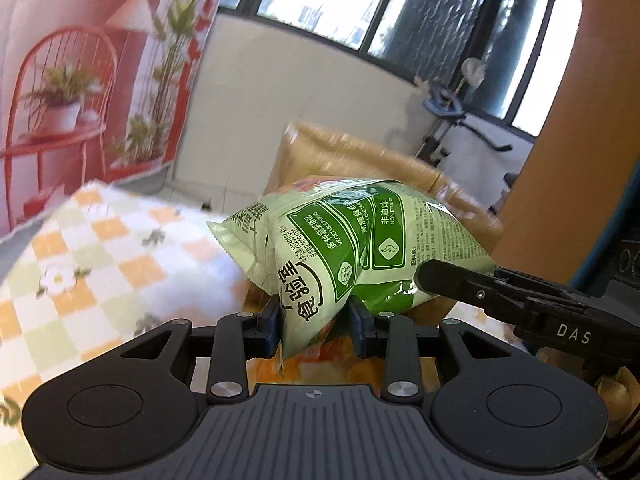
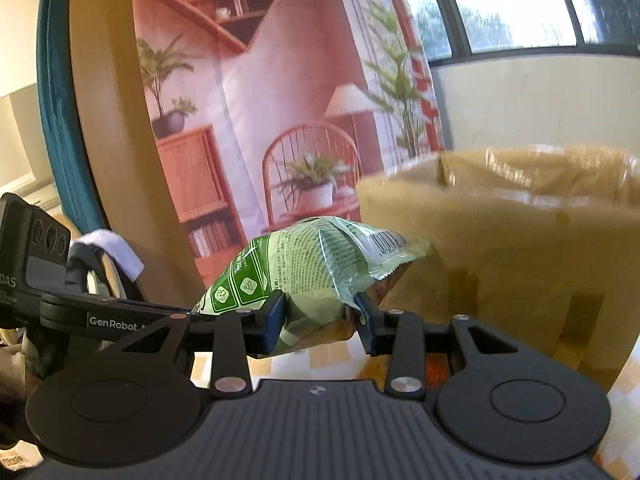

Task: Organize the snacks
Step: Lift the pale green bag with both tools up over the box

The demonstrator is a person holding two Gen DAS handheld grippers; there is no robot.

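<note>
A light green snack bag (image 1: 340, 240) with dark green labels hangs in the air above the table, held from both sides. In the left wrist view my left gripper (image 1: 314, 320) is shut on its lower folded end, and a black finger (image 1: 440, 276) of the right gripper presses on the bag's right side. The right wrist view shows my right gripper (image 2: 320, 316) shut on the same bag (image 2: 304, 264), its blue pads squeezing the crumpled plastic. There the left gripper's finger (image 2: 120, 314) comes in from the left and reaches the bag's far end.
An open brown cardboard box (image 1: 352, 156) stands just behind the bag, large on the right of the right wrist view (image 2: 520, 240). A checked tablecloth (image 1: 100, 260) covers the table. A tall wooden panel (image 1: 560, 140) rises on the right, and a printed backdrop (image 2: 280, 100) hangs behind.
</note>
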